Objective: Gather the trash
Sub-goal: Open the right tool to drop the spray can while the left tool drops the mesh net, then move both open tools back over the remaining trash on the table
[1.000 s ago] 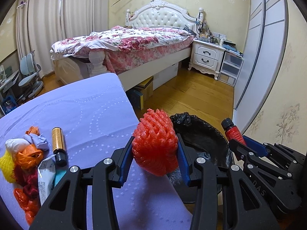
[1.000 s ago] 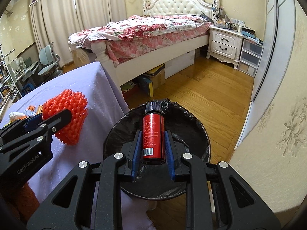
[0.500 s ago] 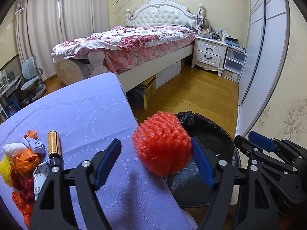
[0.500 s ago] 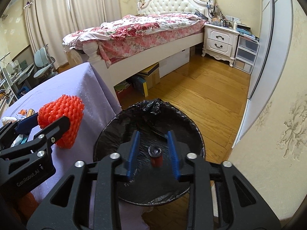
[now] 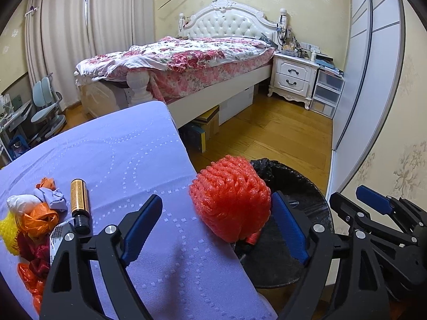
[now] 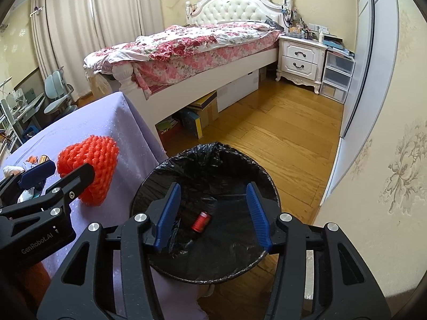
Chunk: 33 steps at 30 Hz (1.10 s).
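Dropping phase on both sides. Right gripper [image 6: 213,213], lower centre of its view, has just been opening; jaws stand apart with nothing between them. The red bottle [image 6: 200,222] it carried now lies on its side at the bottom of the black-lined bin [image 6: 267,184].

Left gripper [image 5: 216,226] has also just been opening, jaws now wide. The red foam net [image 5: 230,200] sits between them, close against the right pad but not pinched; from the right wrist view it looks to be perched at the edge of the purple tablecloth [image 5: 112,154], beside the bin and not in it. My read: it may need a nudge or a re-grab to go in.

Done: one bottle binned. Left:
- the foam net
- a gold bottle with black cap [image 5: 79,205] lying flat at lower left of the left view
- just beside it, a heap of crumpled orange and red bags [image 5: 37,218], a yellow net [image 5: 8,234], a wad of tissue [image 5: 52,198] and a printed wrapper [image 5: 57,237]

So early to mid task, most trash not yet collected.

Surface: table under a purple embossed cloth, bin standing on the floor right at its corner. Room: bedroom, wood floor, bed with floral cover [image 5: 186,58] and white tufted headboard at upper centre, white nightstand [image 5: 293,77] to its right, curtains upper left, desk chair at far left.
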Tool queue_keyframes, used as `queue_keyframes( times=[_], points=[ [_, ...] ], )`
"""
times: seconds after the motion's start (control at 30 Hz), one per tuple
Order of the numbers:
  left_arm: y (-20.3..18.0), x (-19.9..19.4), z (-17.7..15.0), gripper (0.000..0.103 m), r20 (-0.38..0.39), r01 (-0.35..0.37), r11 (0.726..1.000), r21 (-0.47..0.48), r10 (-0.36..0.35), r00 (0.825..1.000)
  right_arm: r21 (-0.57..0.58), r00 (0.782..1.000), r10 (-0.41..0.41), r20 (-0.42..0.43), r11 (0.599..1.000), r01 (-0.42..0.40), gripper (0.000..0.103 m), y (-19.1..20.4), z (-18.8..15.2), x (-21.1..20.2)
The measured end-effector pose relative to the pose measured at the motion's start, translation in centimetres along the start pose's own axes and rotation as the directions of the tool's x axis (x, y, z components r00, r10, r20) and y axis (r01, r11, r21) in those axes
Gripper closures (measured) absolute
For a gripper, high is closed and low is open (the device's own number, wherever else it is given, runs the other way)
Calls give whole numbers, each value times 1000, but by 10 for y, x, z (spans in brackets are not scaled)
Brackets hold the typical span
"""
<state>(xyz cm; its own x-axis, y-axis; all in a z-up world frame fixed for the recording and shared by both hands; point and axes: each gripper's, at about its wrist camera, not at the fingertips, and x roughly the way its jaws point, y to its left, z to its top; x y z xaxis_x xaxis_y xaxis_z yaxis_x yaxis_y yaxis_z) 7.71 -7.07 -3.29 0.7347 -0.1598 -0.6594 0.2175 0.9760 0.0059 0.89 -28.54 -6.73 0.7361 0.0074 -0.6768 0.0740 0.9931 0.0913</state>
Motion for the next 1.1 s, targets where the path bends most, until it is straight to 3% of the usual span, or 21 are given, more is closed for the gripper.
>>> queue_keyframes(
  times=[0.57,0.93,1.1],
  points=[
    [-2,-7,5,17,13,-6,1000,1,6,1000,29,1000,-20,13,999,20,53,-13,1,-8],
    [22,-27,-2,17,-6,-58,998,-17,58,998,2,1000,6,15,1000,-6,53,4,-1,-14],
    [45,-46,-11,17,1,-113,993,-36,113,994,-20,999,33,11,999,-33,53,21,-6,-21]
  ],
)
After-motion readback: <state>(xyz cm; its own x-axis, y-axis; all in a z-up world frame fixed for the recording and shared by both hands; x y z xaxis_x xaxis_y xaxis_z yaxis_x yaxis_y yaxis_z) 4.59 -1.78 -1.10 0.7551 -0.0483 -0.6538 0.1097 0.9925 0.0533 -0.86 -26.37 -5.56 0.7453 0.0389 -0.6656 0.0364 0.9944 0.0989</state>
